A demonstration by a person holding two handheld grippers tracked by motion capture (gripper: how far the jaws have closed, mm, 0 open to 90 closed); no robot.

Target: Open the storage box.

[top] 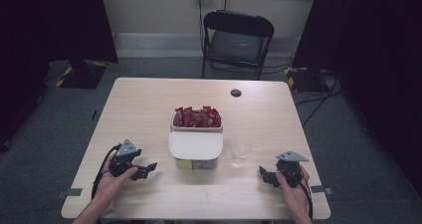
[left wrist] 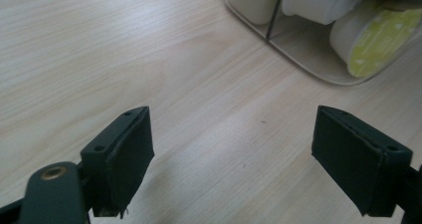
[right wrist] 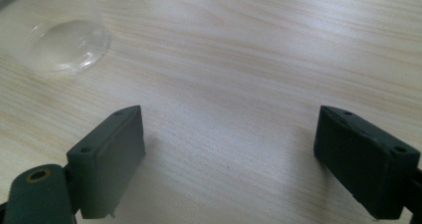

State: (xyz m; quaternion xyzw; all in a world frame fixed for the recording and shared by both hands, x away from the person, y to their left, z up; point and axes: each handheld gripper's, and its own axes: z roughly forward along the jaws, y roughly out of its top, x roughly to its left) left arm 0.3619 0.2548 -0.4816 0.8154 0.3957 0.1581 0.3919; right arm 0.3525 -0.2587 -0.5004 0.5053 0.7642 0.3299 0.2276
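left gripper (top: 144, 170): jaws spread wide, nothing between them, low over the table (top: 139, 109) near its front-left corner | right gripper (top: 265, 175): jaws spread, nothing held, near the front-right corner | clear plastic cup (top: 241, 152): upright, just right of the divided white container (top: 195, 145) at table centre, nearer the right gripper

So the high view sits above the person's side, looking forward and down over the whole table (top: 149, 104), with a chair (top: 238, 41) at the far end. The left gripper view rides low, right over the wood, facing the organizer tray (left wrist: 303, 64) up close. The right gripper view is just as low, facing the clear cup (right wrist: 62, 32). Tray (top: 195, 147) and cup (top: 241, 152) both show in the high view too.
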